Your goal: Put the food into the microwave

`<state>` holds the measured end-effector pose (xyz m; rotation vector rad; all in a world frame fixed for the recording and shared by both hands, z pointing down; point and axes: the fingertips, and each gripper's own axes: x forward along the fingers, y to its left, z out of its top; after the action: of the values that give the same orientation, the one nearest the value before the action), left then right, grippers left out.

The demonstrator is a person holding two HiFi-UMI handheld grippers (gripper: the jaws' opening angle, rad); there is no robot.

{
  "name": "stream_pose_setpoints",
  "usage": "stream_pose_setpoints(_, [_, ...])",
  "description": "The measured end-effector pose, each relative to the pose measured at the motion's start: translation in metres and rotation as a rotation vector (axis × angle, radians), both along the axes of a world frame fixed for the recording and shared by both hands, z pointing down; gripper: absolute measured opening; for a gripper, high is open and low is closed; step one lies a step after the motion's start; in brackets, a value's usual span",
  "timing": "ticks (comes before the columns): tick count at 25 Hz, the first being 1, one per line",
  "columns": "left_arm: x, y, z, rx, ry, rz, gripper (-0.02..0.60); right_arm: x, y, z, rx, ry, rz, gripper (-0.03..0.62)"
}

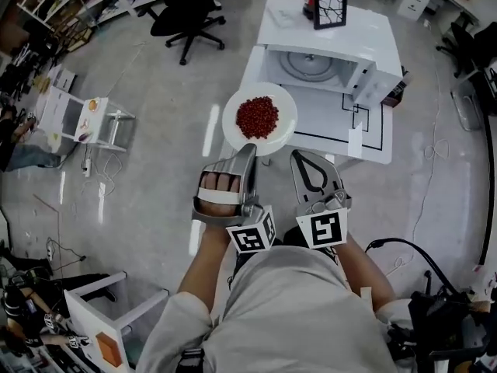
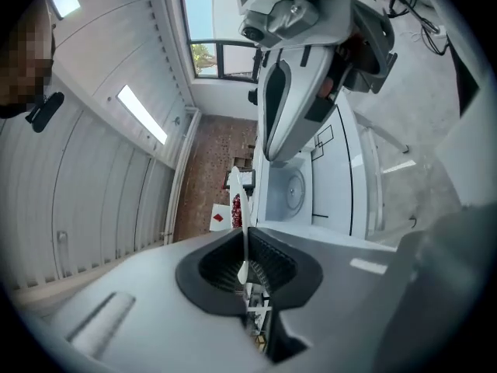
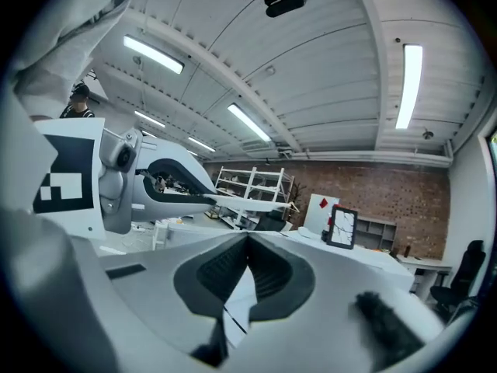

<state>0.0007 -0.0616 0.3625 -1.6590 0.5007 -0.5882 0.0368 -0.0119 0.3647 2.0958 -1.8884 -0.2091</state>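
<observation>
A white plate (image 1: 233,127) carries a heap of red food (image 1: 257,116). It hangs level in front of the table's near edge, with my left gripper (image 1: 248,148) shut on its near rim. In the left gripper view the plate's rim (image 2: 245,208) runs edge-on between the pads. My right gripper (image 1: 298,155) is beside it on the right, shut, with nothing between its pads (image 3: 248,239). The white microwave (image 1: 311,67) stands on the table beyond the plate, its door (image 1: 375,85) swung open to the right and the glass turntable showing inside.
The white table (image 1: 326,123) has black lines marked on its top. A black picture frame (image 1: 329,6) stands on the microwave. A black office chair (image 1: 186,10) is at the back left, a small white rack (image 1: 85,119) at the left.
</observation>
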Motion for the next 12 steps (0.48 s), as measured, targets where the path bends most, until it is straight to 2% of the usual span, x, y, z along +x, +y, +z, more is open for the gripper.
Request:
stream_pose_setpoints(5, [0.076, 0.037, 0.017, 0.004, -0.053, 0.065, 0.028, 0.076, 0.047, 0.011, -0.002, -0.021, 0.083, 0.011])
stream_pose_setpoints(12, [0.148, 0.079, 0.059, -0.012, -0.14, 0.173, 0.029, 0.151, 0.106, 0.037, -0.04, -0.044, 0.231, 0.011])
